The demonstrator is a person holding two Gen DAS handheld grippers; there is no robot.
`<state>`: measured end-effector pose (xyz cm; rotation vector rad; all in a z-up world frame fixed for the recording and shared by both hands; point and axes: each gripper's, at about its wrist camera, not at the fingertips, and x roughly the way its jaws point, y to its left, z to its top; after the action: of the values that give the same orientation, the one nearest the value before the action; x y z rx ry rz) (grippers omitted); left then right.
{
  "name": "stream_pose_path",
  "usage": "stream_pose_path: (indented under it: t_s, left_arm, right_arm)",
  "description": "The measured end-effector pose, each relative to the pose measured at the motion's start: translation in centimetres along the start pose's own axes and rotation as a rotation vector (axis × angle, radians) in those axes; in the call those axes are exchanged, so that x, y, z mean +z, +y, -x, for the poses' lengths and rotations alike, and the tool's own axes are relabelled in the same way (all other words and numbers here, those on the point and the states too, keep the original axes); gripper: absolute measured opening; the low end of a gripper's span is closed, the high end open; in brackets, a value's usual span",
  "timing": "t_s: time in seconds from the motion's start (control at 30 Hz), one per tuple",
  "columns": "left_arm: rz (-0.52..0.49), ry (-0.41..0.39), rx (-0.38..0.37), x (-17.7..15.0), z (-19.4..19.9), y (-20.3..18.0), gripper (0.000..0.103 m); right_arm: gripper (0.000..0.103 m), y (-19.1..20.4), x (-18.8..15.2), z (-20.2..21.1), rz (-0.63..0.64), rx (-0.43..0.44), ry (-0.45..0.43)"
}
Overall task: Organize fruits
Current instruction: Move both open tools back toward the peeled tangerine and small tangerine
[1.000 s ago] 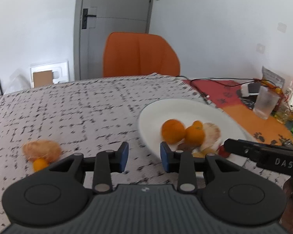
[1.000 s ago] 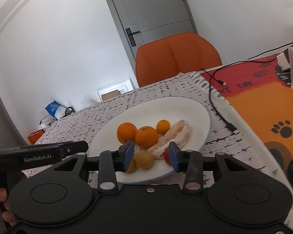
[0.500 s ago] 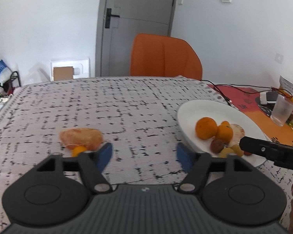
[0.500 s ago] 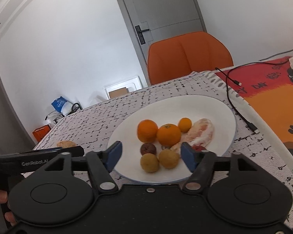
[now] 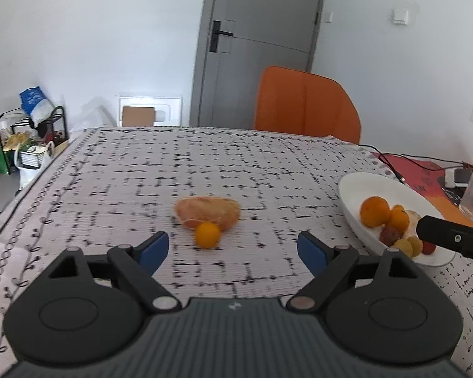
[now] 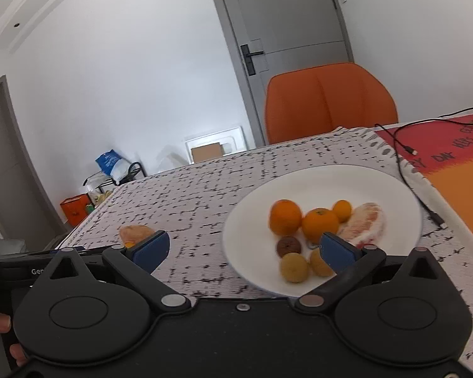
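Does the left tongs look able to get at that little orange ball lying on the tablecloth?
Probably yes. The small orange fruit lies just ahead of the left tongs, whose jaws are opening with nothing between them; only the pomelo piece touches it behind.

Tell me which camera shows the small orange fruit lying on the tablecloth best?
The left wrist view: the small orange fruit lies unobstructed ahead of the opening left gripper, against the peeled pomelo piece. In the right wrist view only a sliver shows behind the gripper finger.

White walls, grey door (image 5: 261,47), orange chair (image 5: 306,104) behind table.
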<state>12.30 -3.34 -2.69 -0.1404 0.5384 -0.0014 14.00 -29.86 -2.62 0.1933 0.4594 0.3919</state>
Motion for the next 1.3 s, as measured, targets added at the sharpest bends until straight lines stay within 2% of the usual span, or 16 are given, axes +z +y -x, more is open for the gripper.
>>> stream_pose_path:
  t_s: [0.2, 0.6, 0.7, 0.87, 1.3]
  left_arm:
    - [0.021, -0.002, 0.029, -0.1, 0.3, 1.8, 0.088]
    - [0.041, -0.021, 0.018, 0.2, 0.3, 3.6, 0.087]
    - [0.049, -0.014, 0.012, 0.2, 0.1, 3.9, 0.085]
    - [0.053, -0.006, 0.001, 0.4, -0.7, 4.0, 0.083]
    - [0.057, 0.041, -0.013, 0.7, -3.8, 3.5, 0.058]
  right_arm:
    - [0.103, 1.9, 0.2, -0.9, 0.030, 0.034, 0.015]
    - [0.101, 4.4, 0.7, -2.8, 0.090, 0.083, 0.036]
    - [0.097, 4.8, 0.8, -3.6, 0.112, 0.098, 0.053]
    - [0.080, 5.0, 1.0, -4.9, 0.126, 0.129, 0.086]
    - [0.061, 4.1, 1.4, -6.8, 0.105, 0.154, 0.124]
